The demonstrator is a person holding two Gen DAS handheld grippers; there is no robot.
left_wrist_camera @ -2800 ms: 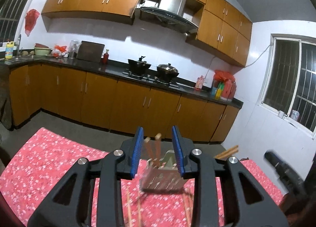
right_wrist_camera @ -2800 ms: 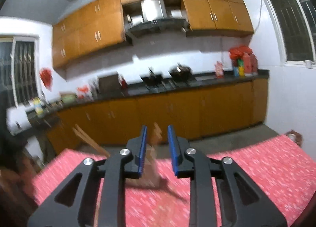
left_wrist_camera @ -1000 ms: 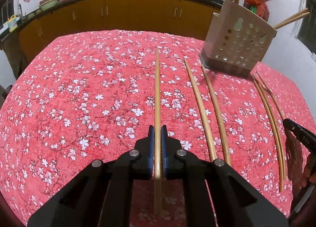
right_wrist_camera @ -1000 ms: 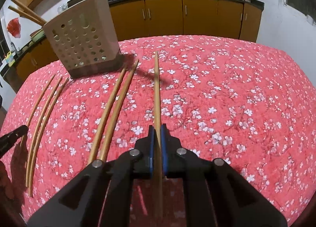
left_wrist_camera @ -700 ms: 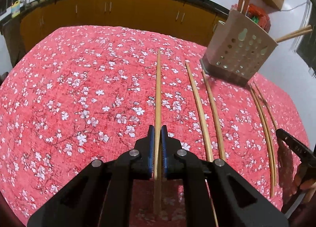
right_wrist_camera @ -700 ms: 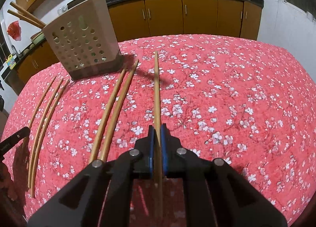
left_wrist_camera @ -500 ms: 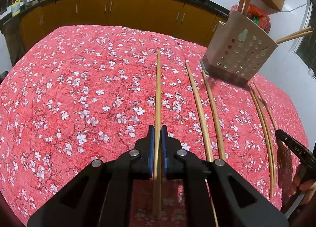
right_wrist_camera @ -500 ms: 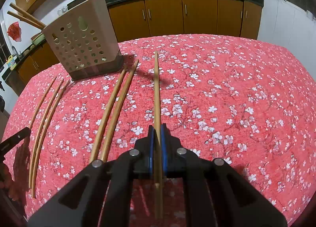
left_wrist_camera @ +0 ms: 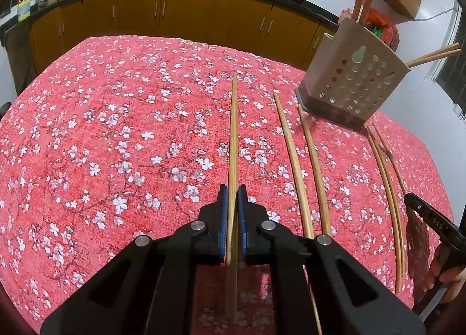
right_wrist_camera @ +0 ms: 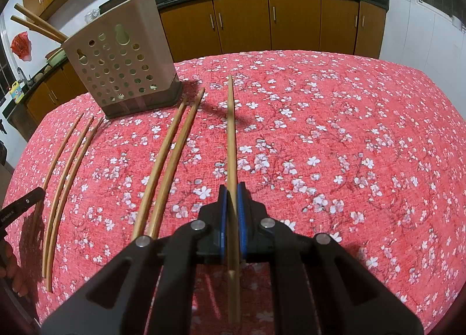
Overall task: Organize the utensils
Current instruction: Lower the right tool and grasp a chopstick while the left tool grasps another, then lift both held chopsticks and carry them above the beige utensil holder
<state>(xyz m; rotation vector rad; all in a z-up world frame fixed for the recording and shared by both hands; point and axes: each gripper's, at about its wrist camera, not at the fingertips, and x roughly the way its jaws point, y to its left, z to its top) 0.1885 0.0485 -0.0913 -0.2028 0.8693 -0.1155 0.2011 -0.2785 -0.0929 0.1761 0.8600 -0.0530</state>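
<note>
Fingers of left gripper [left_wrist_camera: 232, 204] and right gripper [right_wrist_camera: 232, 204] stayed clamped, each on one long wooden chopstick [left_wrist_camera: 233, 143], now just lifting toward perforated beige plastic holder [left_wrist_camera: 354, 81].

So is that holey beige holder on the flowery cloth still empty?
No, the perforated utensil holder already has chopsticks poking out of its top, while others lie on the tablecloth.

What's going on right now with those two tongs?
Left tongs shut on a chopstick. Right tongs shut on another. Holder ahead, path clear; loose chopsticks lie beside.
</note>
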